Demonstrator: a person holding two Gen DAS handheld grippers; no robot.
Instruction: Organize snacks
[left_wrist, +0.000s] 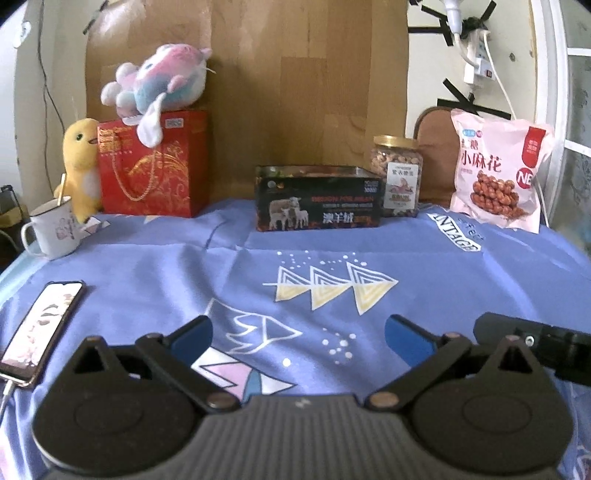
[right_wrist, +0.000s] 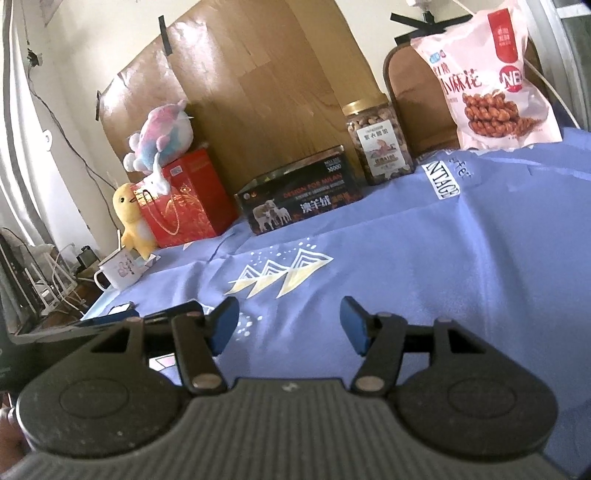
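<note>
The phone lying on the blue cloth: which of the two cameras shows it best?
The left wrist view: the phone lies in full sight at the left, screen lit, a cable plugged into its near end. In the right wrist view the gripper's body hides nearly all of it; I cannot make it out with certainty there.

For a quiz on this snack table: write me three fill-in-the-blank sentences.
1. The pastel plush lies on top of the ____ gift bag.
2. The nut jar has a ____ lid.
3. Between the black tin and the pink snack bag stands the ____.
Answers: red; gold; nut jar
</note>
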